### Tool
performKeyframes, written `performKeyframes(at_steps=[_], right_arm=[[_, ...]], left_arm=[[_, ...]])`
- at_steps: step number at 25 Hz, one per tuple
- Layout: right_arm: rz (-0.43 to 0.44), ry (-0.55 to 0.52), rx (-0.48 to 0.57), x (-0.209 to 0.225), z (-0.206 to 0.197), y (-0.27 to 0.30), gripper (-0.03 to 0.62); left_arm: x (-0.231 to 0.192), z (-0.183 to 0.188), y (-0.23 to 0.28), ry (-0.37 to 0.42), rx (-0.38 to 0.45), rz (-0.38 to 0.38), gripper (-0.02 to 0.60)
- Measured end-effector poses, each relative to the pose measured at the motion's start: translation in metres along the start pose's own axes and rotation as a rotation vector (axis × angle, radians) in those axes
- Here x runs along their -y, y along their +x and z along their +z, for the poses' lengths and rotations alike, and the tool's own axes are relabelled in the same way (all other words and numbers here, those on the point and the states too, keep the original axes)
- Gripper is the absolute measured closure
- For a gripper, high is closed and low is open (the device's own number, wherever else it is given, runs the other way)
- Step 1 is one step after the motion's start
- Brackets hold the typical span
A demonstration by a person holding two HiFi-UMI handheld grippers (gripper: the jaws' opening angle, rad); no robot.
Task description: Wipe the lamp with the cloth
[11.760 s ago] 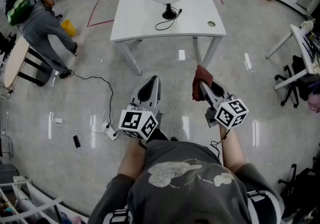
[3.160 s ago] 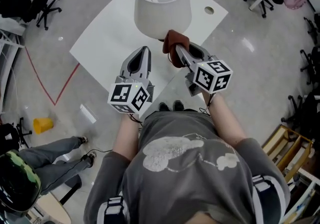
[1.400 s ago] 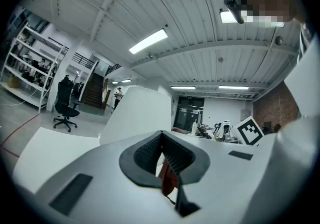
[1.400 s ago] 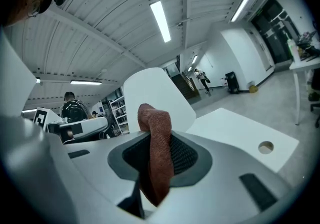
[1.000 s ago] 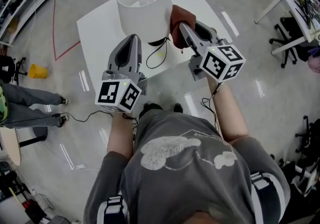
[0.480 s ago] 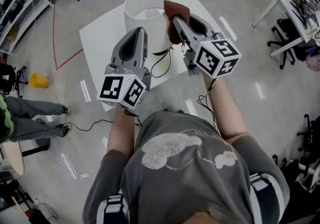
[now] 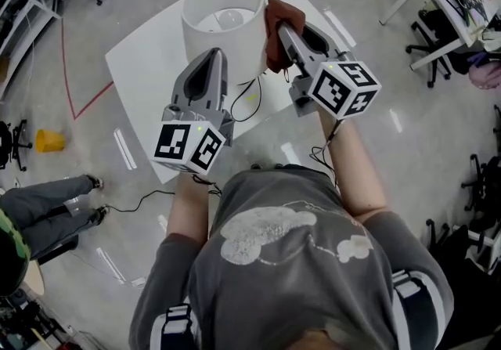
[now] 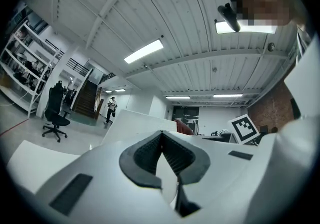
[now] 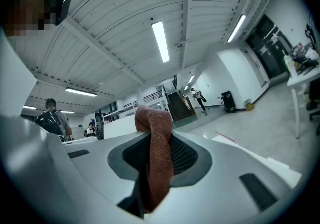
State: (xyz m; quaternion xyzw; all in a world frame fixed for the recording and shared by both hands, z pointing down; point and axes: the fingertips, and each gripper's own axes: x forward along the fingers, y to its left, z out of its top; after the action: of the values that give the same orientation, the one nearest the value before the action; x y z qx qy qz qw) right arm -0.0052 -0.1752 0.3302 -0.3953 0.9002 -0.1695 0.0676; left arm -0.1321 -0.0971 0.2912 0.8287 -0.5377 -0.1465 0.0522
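Cloth (image 7: 275,29) still against lampshade (image 7: 222,27) right side

The cloth (image 7: 275,26) is rust-brown; the lamp (image 7: 227,43) and table (image 7: 145,74) are plain white.

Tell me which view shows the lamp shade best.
The head view: the whole lamp shade from above, open top included, cloth at its right side. The left gripper view shows only a white strip of it beyond the jaws; the right gripper view mostly shows cloth.

Coarse woven matt cloth (image 9: 156,160); smooth matt fabric-look lamp shade (image 7: 247,49); glossy reflective floor (image 7: 415,168).
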Motion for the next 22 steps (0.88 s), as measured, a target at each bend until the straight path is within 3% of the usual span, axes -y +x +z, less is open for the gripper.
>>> performKeyframes(at_steps=[9, 18, 22], right_arm=[[-0.034, 0.045, -0.113, 0.039, -0.043, -0.004, 0.503], [0.068, 0.066, -0.272, 0.066, -0.086, 0.012, 0.503], [0.148, 0.060, -0.314, 0.092, -0.084, 0.006, 0.503]], left_arm=[[-0.005, -0.026, 0.000, -0.023, -0.045, 0.052, 0.574], [-0.013, -0.043, -0.016, -0.001, -0.040, 0.253, 0.574], [0.012, -0.057, -0.003, 0.010, -0.023, 0.345, 0.574]])
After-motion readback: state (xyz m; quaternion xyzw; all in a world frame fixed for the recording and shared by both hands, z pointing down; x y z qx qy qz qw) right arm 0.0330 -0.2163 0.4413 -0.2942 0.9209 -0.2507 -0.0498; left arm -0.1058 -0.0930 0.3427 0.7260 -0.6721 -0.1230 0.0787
